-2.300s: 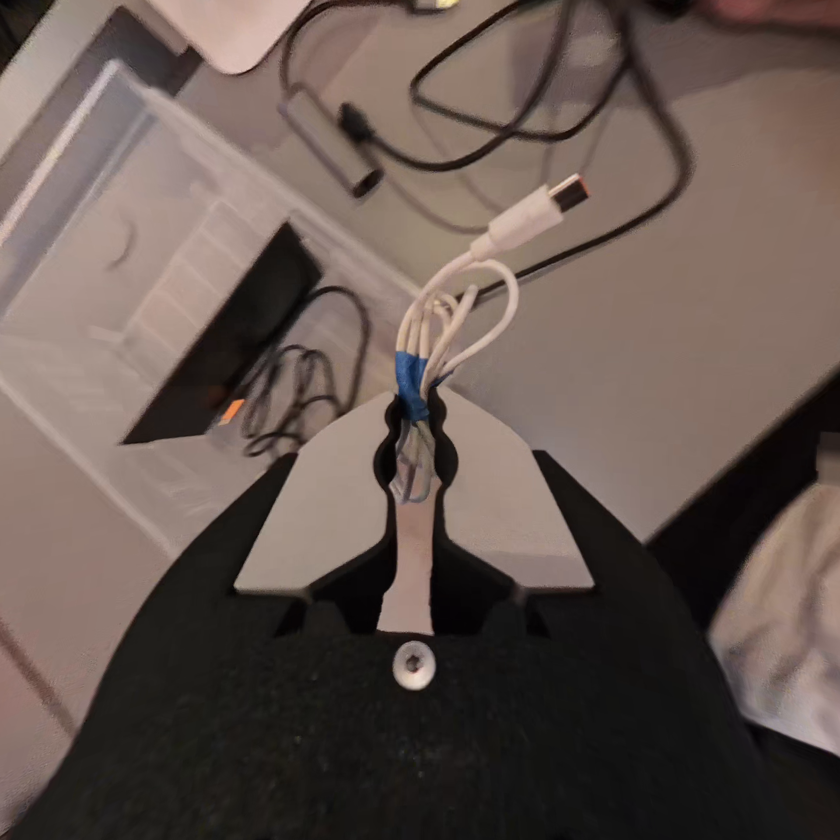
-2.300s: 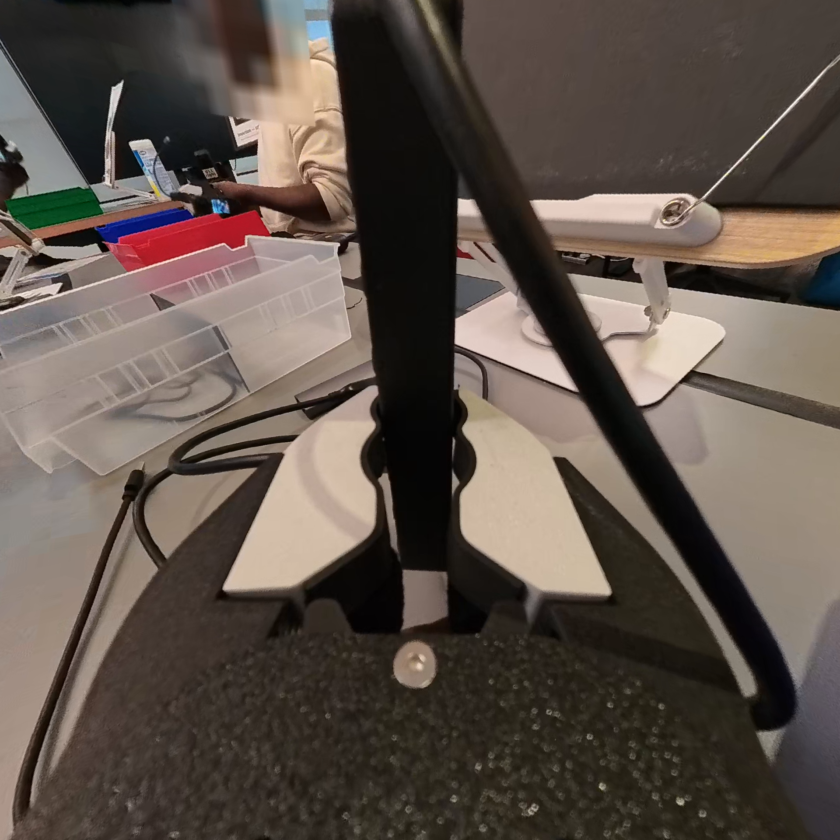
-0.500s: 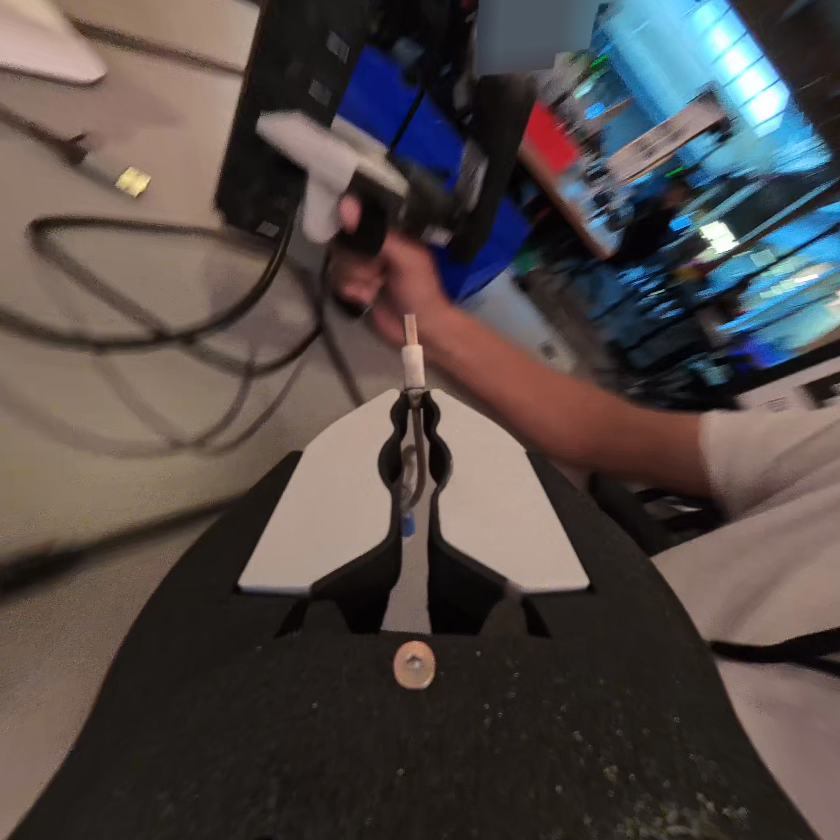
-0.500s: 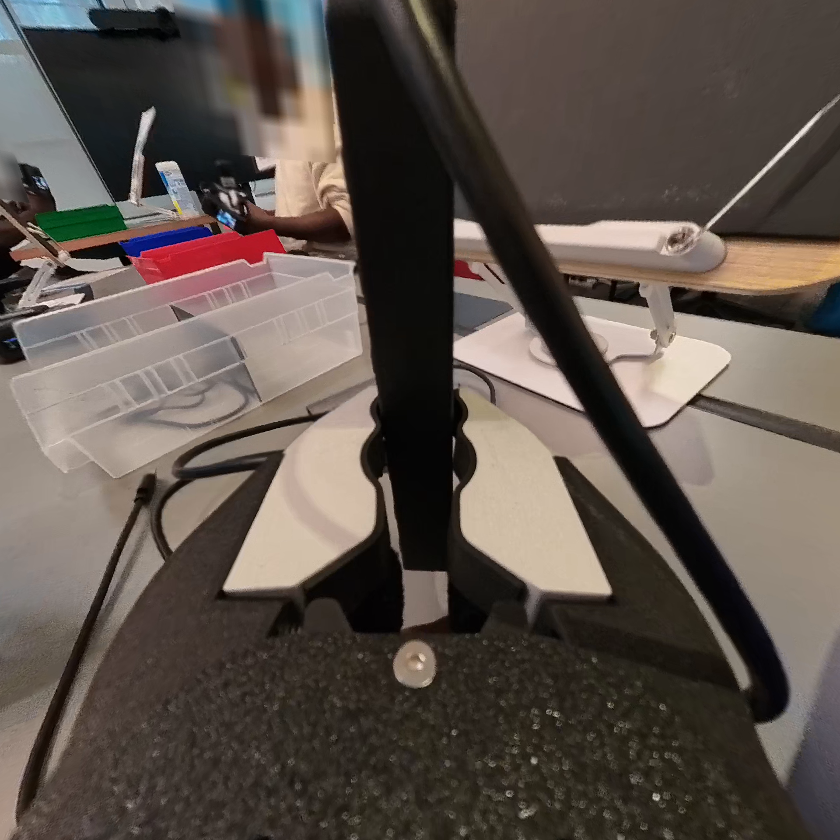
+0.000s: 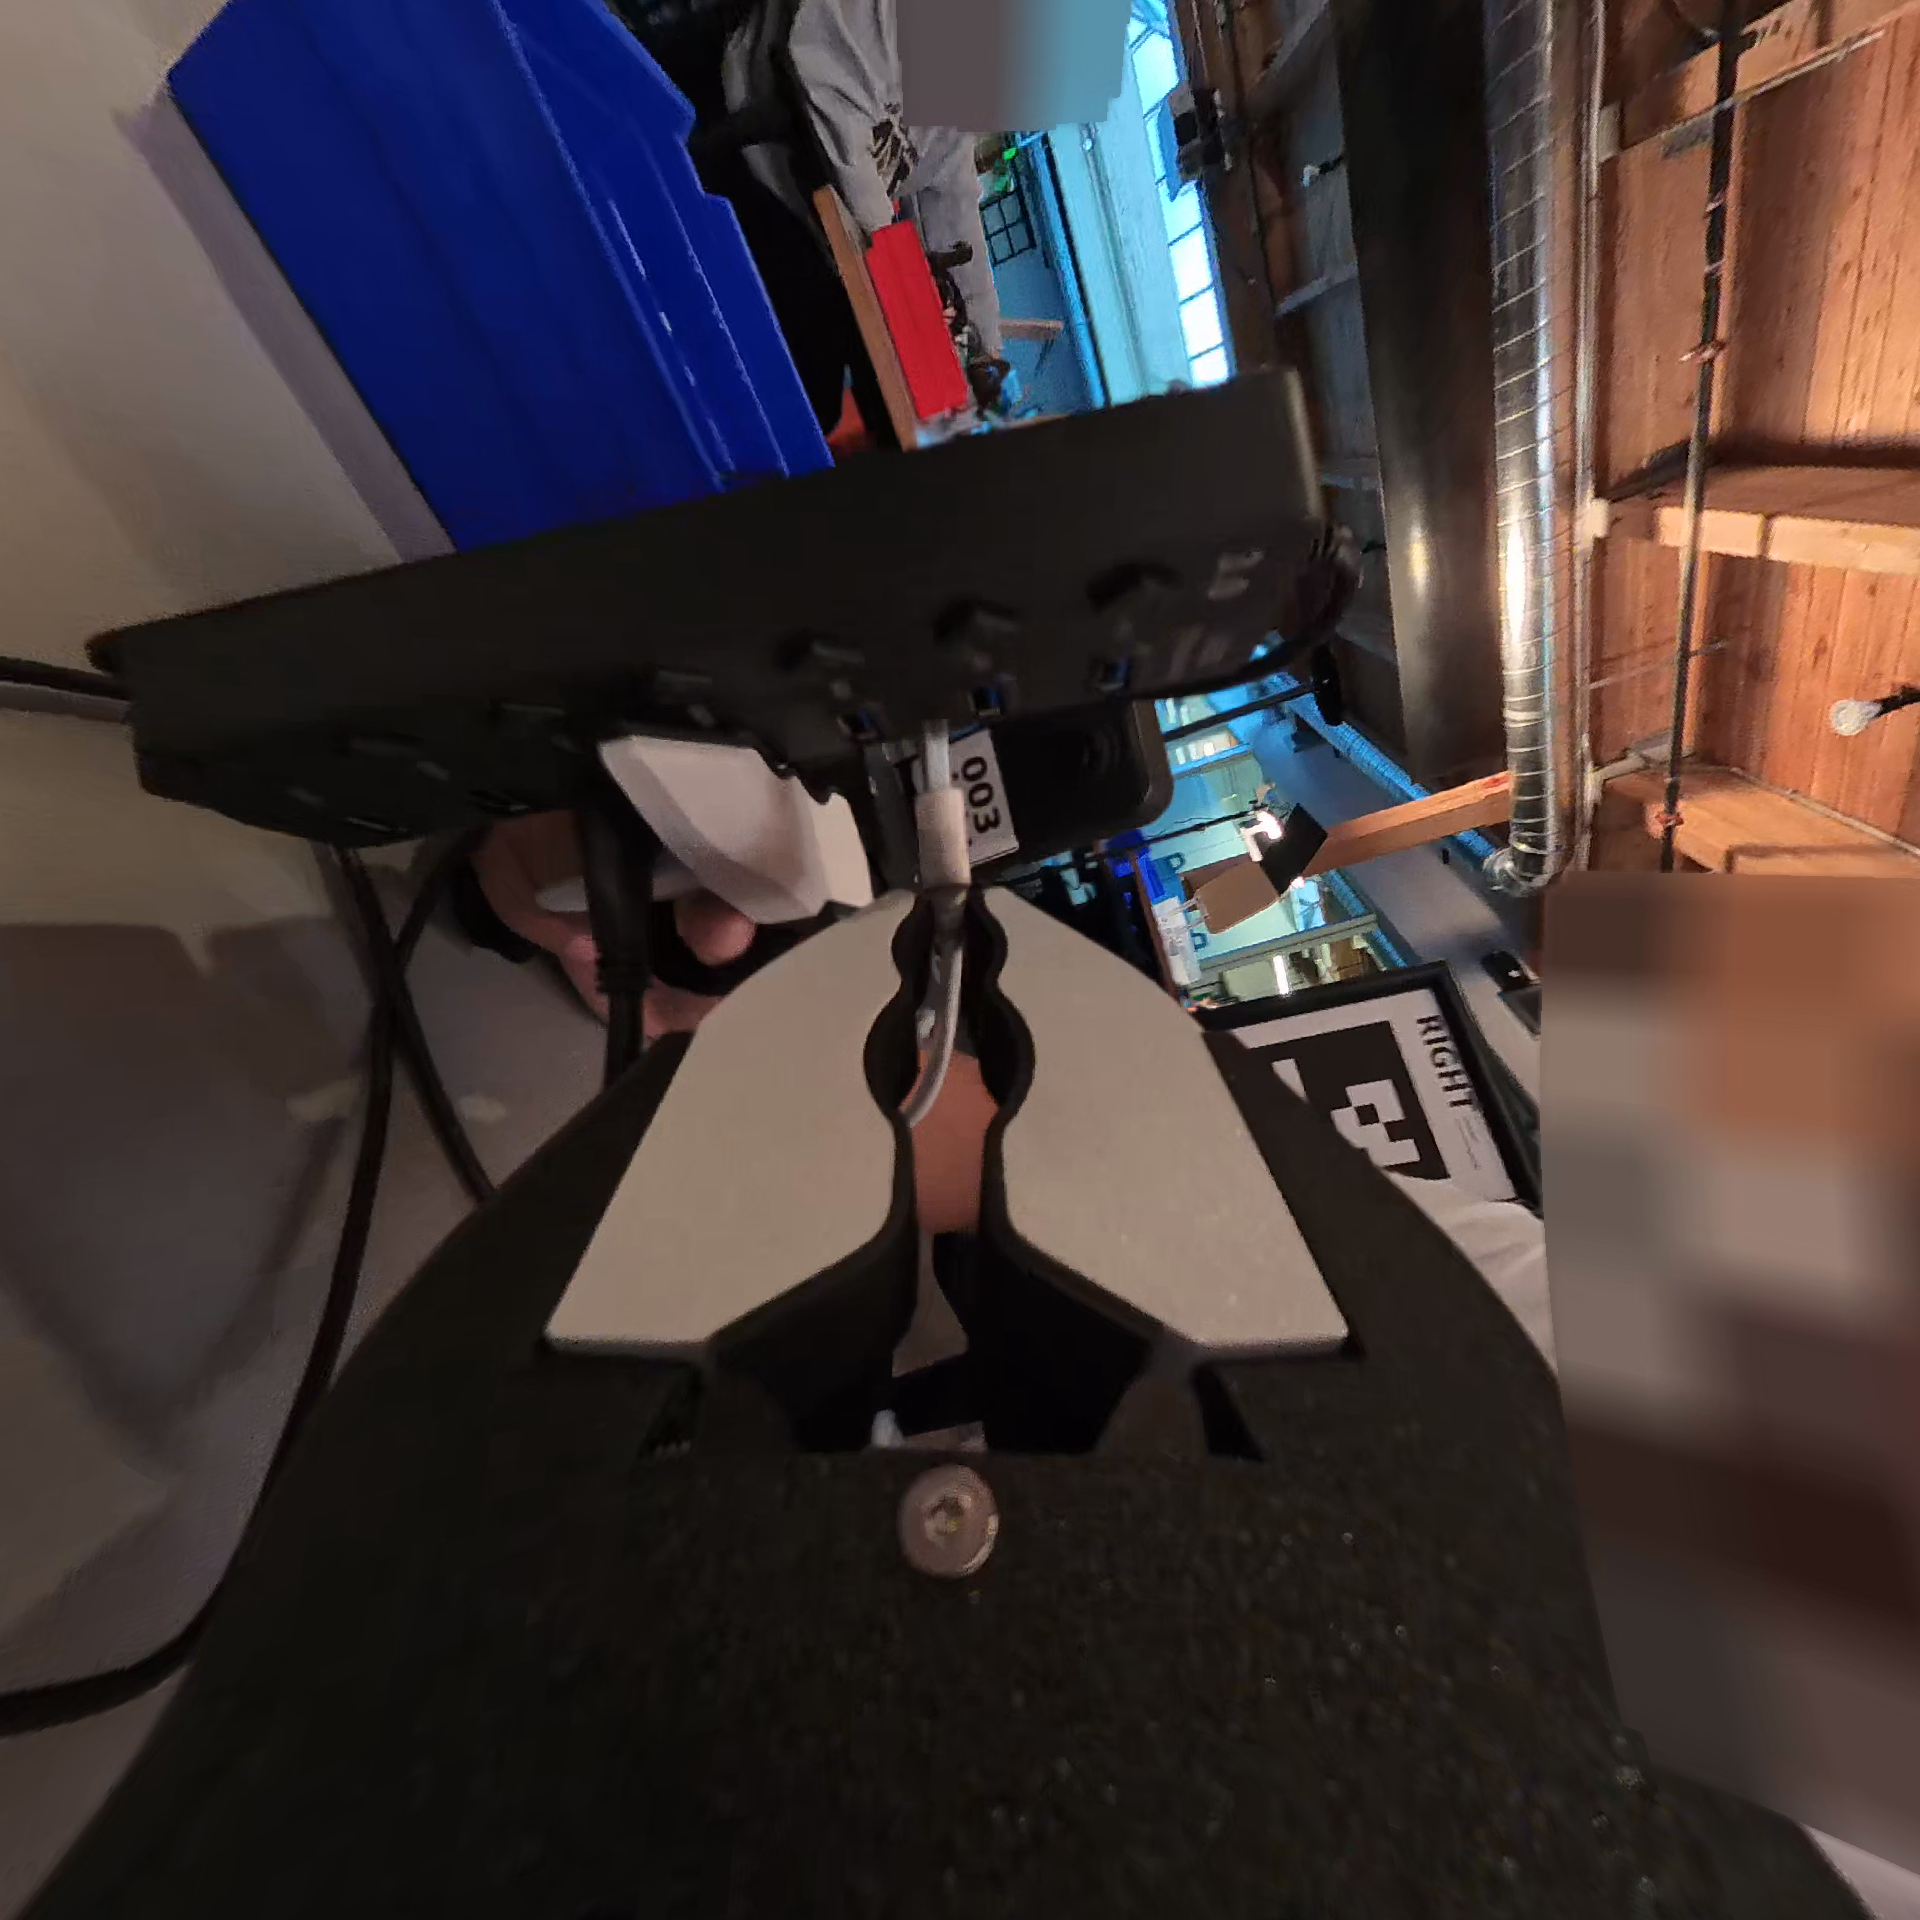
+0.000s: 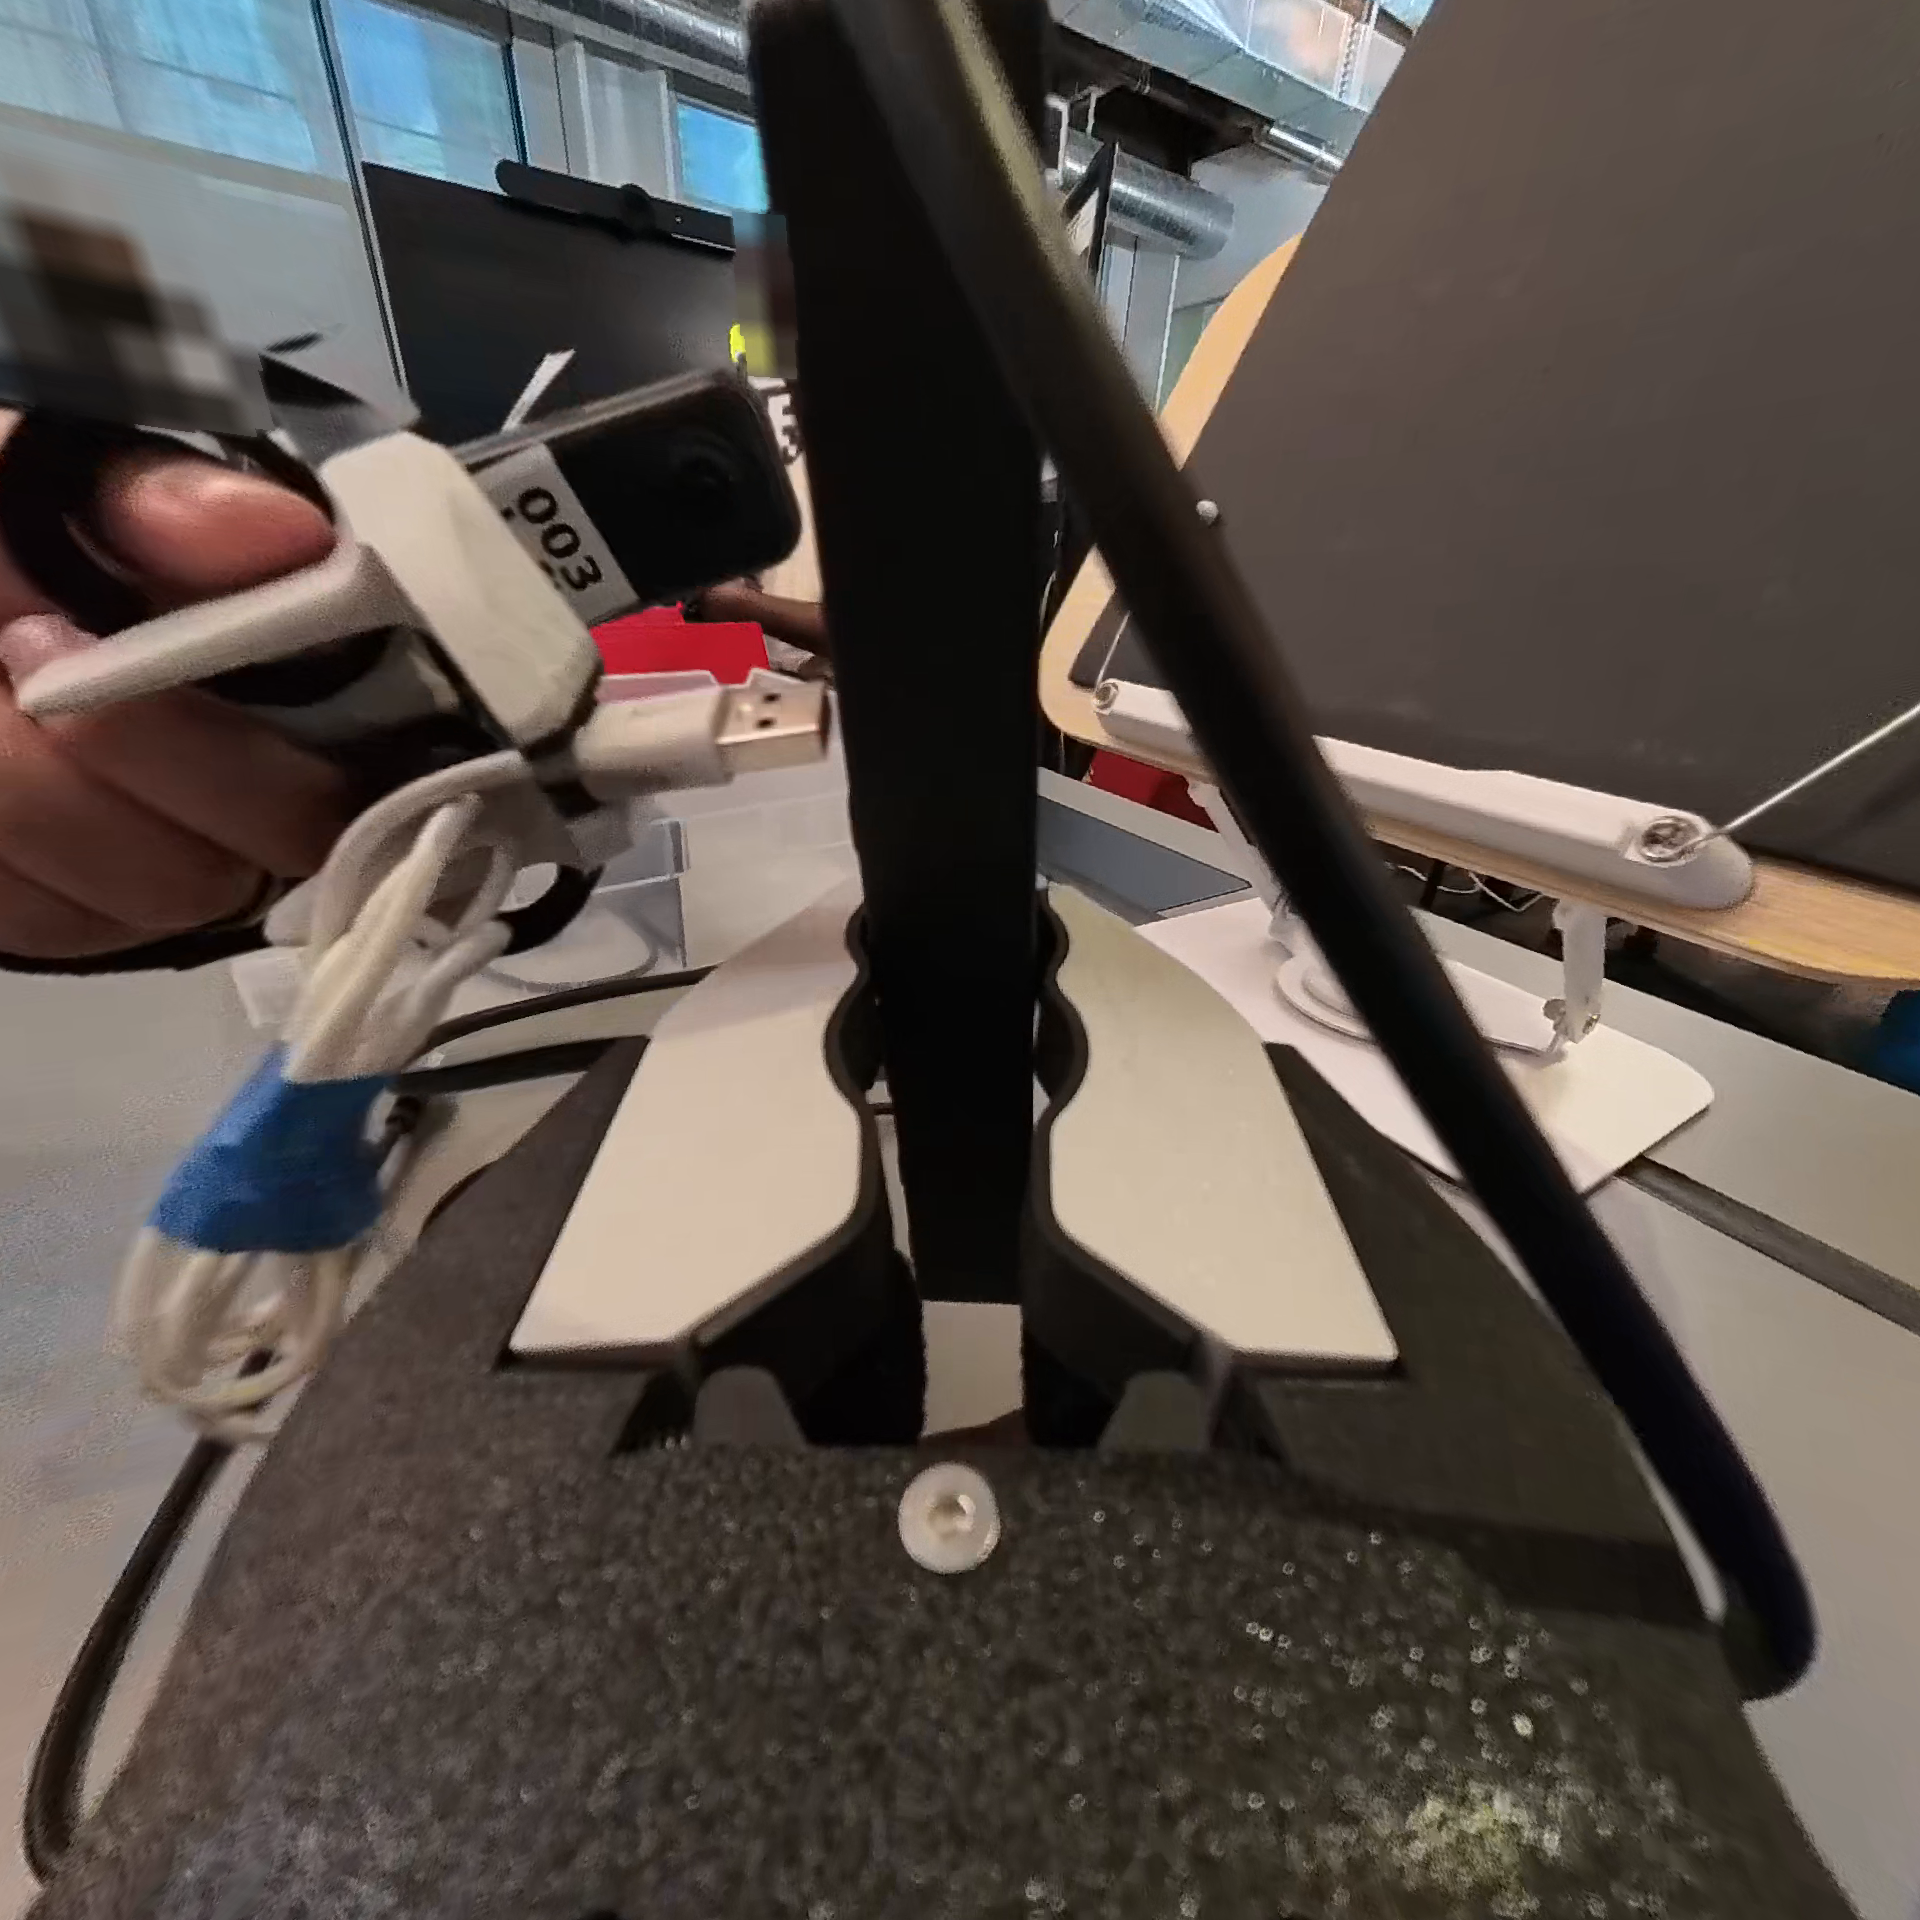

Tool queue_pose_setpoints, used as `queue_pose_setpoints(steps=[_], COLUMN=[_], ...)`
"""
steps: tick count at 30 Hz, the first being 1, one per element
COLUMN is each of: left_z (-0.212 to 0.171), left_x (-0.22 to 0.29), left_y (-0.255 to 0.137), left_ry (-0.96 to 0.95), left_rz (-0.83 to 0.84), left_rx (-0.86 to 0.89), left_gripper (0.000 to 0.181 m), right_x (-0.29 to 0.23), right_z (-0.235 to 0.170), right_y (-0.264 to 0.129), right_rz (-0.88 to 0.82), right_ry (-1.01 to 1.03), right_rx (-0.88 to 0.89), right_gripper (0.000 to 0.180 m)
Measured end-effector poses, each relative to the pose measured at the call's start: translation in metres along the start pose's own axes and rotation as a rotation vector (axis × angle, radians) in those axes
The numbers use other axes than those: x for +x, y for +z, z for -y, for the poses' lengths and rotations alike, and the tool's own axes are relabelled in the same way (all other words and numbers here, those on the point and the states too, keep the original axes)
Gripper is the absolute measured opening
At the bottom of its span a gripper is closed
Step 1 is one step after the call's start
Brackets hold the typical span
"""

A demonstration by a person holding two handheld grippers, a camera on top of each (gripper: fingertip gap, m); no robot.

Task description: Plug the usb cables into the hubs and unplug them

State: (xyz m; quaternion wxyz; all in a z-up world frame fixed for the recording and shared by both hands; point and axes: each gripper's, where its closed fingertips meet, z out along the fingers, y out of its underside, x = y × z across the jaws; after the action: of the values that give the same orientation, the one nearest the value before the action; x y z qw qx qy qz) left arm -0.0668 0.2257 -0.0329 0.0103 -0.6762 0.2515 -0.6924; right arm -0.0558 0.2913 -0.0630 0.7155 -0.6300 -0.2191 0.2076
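Two grippers, both clamped on something. The right gripper (image 6: 951, 997) has its fingers (image 6: 1164, 1122) closed narrow on the lower end of the black hub (image 6: 914, 623), which stands upright, probably so the port side faces the left gripper and the hub stays braced against the push of insertion. The hub's own black cable (image 6: 1247, 748) slants down on the far side of the hub from the plug.

The left gripper (image 5: 940, 914) pinches the white cable (image 5: 935, 1049) just behind the plug (image 5: 940, 821), fingers (image 5: 790, 1122) nearly shut on it, a short grip that likely keeps the connector stiff and aimed. In the right wrist view the metal tip of the plug sits just beside the hub's edge, pointing at it; whether it touches or has entered a port cannot be told. In the left wrist view the plug reaches up to the hub's row of ports, but the seat is hidden.

The rest of the white cable hangs below the plug as a bundle bound with blue tape (image 6: 270, 1164), out of the way of the hub. The worktop (image 6: 1714, 1299) lies below the hub. Judged step: aligning for insertion, not yet clearly plugged.
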Motion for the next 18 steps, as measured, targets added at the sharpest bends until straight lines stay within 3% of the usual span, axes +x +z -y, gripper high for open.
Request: queue_pose_setpoints(steps=[1,18], left_z=[0.000,0.005], left_x=[-0.001,-0.015], left_y=[0.000,-0.005], left_ry=[-0.016,-0.067], left_rz=[-0.011,-0.042], left_rx=[0.003,0.028], left_gripper=[0.005,0.005], right_x=[-0.001,-0.001], right_z=[0.000,-0.005], right_y=[0.001,0.003], right_rz=[0.002,-0.001], right_ry=[-0.003,-0.018], right_rx=[-0.003,-0.031], right_gripper=[0.026,0.025])
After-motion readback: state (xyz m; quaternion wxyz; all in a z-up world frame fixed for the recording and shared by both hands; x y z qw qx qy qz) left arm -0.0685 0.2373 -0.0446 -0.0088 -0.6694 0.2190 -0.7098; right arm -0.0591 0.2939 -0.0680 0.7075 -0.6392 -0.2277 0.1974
